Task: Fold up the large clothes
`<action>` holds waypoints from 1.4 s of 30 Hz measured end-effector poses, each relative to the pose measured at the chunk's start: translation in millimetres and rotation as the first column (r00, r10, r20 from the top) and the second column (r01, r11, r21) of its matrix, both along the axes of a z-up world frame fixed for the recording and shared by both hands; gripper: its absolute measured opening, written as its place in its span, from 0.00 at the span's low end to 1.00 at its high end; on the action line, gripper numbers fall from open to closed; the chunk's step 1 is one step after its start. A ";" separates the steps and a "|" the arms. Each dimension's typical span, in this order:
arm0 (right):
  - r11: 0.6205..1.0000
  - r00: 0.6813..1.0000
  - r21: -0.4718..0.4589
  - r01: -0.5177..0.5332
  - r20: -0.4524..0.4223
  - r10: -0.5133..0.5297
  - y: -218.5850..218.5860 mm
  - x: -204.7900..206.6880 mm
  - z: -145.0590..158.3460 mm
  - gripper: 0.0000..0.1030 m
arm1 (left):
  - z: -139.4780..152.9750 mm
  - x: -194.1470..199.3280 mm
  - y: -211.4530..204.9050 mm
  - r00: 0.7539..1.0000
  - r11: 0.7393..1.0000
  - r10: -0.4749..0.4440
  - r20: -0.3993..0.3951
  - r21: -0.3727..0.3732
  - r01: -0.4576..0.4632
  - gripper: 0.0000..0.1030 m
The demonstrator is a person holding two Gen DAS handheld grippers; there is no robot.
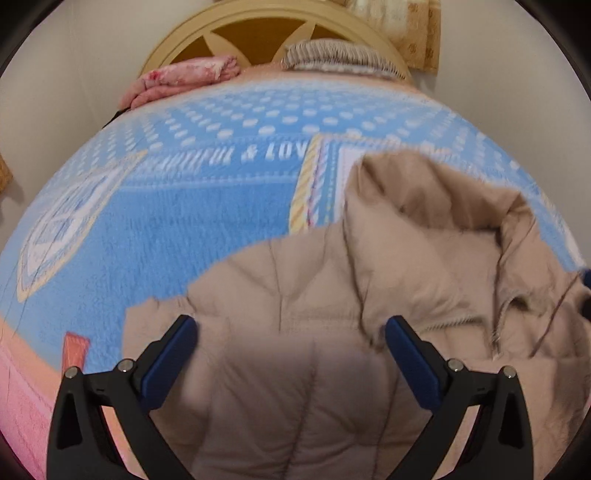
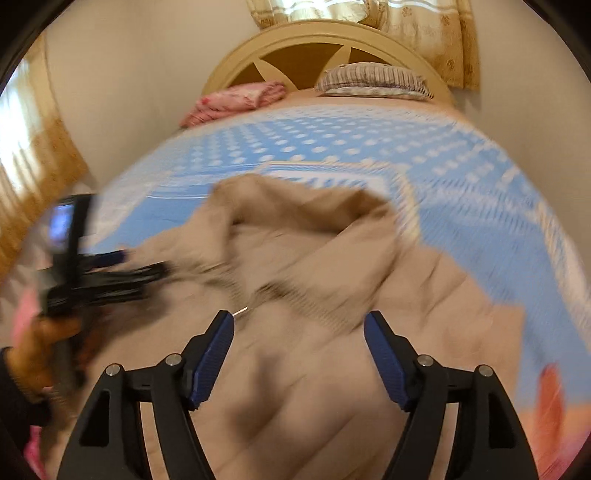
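A beige padded hooded jacket (image 1: 303,295) lies on the blue patterned bed blanket (image 1: 184,221), its hood (image 1: 424,206) pointing toward the headboard. My left gripper (image 1: 291,328) is open and hovers just above the jacket's body. In the right wrist view the jacket (image 2: 314,295) lies under my right gripper (image 2: 299,325), which is open and empty above it. The left gripper (image 2: 122,266) shows there too, blurred, at the jacket's left side, held by a hand (image 2: 33,354).
A folded pink blanket (image 1: 184,79) and a striped pillow (image 1: 332,55) lie by the cream headboard (image 1: 258,29). White walls flank the bed. Curtains (image 2: 424,33) hang behind the headboard. The blanket's pink border (image 1: 22,387) runs along the near edge.
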State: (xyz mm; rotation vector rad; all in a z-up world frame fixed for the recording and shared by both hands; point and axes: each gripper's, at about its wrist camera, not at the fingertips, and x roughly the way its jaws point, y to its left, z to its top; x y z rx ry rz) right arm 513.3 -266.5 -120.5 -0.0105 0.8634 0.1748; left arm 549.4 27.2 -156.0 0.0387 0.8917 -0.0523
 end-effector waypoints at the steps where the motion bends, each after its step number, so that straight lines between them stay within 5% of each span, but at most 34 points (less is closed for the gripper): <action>1: 1.000 1.000 -0.008 0.005 -0.001 -0.005 -5.6 15.9 -1.8 0.71 | 10.9 3.0 0.8 1.000 1.000 -0.007 0.029 -0.001 0.007 1.00; 6: 0.997 0.999 -0.060 -0.038 -0.039 0.036 -13.0 75.9 -9.2 0.71 | 29.9 33.4 -12.8 0.995 0.995 -0.094 0.030 -0.042 0.096 1.00; 17: 0.969 0.960 -0.079 -0.234 -0.178 0.217 -10.0 135.5 -22.4 0.71 | 1.5 90.7 -49.5 0.984 0.984 -0.175 -0.028 -0.016 0.175 0.98; 23: 0.928 0.938 -0.183 -0.325 -0.190 0.291 13.5 144.1 -36.2 0.69 | -14.1 95.7 -57.0 0.970 0.972 -0.232 -0.069 -0.044 0.229 0.46; 26: 0.914 0.931 -0.227 -0.337 -0.226 0.287 19.5 146.1 -45.3 0.07 | -10.0 92.2 -63.8 0.963 0.964 -0.263 -0.052 -0.049 0.260 0.22; 27: 0.920 0.934 -0.218 -0.326 -0.222 0.279 17.5 144.3 -44.8 0.06 | -5.2 87.2 -66.9 0.961 0.961 -0.275 -0.034 -0.037 0.273 0.17; 32: 0.931 0.952 -0.207 -0.299 -0.129 0.277 10.4 116.9 -22.2 0.03 | 17.5 68.7 -65.2 0.957 0.957 -0.288 0.025 -0.029 0.289 0.17; 37: 0.926 0.957 -0.246 -0.287 -0.027 0.290 8.4 78.7 -6.8 0.03 | 39.0 35.5 -41.0 0.954 0.948 -0.284 0.093 -0.123 0.294 0.28; 40: 0.910 0.954 -0.302 -0.285 0.005 0.301 11.4 63.4 -12.7 0.02 | 58.3 23.1 -26.7 0.951 0.941 -0.256 0.175 -0.182 0.287 0.50; 42: 0.886 0.951 -0.370 -0.279 0.021 0.309 16.1 59.4 -20.2 0.02 | 69.6 25.4 -26.6 0.948 0.944 -0.223 0.228 -0.191 0.268 0.55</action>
